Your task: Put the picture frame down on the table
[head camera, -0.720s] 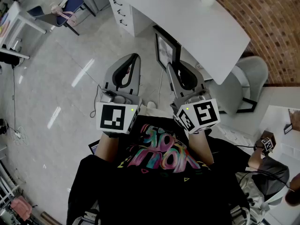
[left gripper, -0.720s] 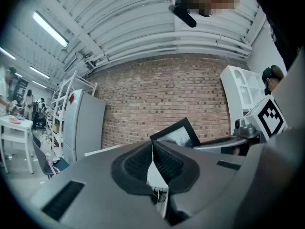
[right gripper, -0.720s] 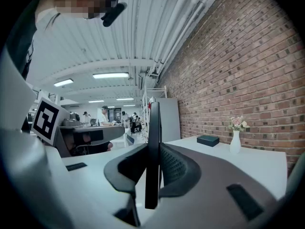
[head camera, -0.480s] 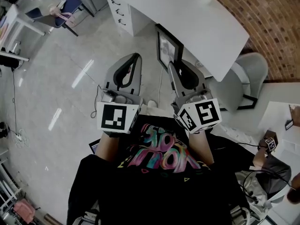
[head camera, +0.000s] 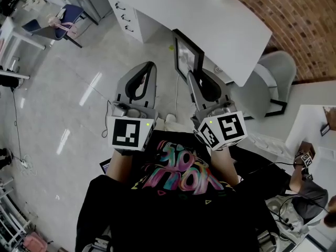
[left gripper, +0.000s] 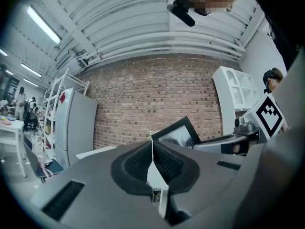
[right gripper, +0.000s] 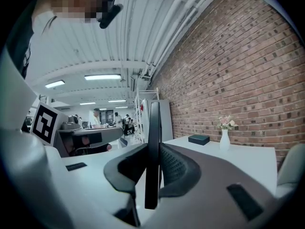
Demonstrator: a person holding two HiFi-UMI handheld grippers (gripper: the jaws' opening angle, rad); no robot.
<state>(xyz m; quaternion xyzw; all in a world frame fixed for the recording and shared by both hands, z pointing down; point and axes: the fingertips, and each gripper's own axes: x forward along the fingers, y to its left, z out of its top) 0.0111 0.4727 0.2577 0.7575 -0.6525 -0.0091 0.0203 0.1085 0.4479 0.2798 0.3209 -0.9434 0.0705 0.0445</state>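
So far, the picture frame [head camera: 187, 54] was not down yet. The right tongs [head camera: 196, 79] were closed on its black edge and held it up in the air, near the edge of the white bench [head camera: 210, 25]. The left tongs [head camera: 149, 67] were closed tight with nothing in them. I think laying the frame on the bench was all that was left to do.

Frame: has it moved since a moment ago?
Yes, slightly: the frame, in the right gripper, has shifted along the table edge toward its near corner.
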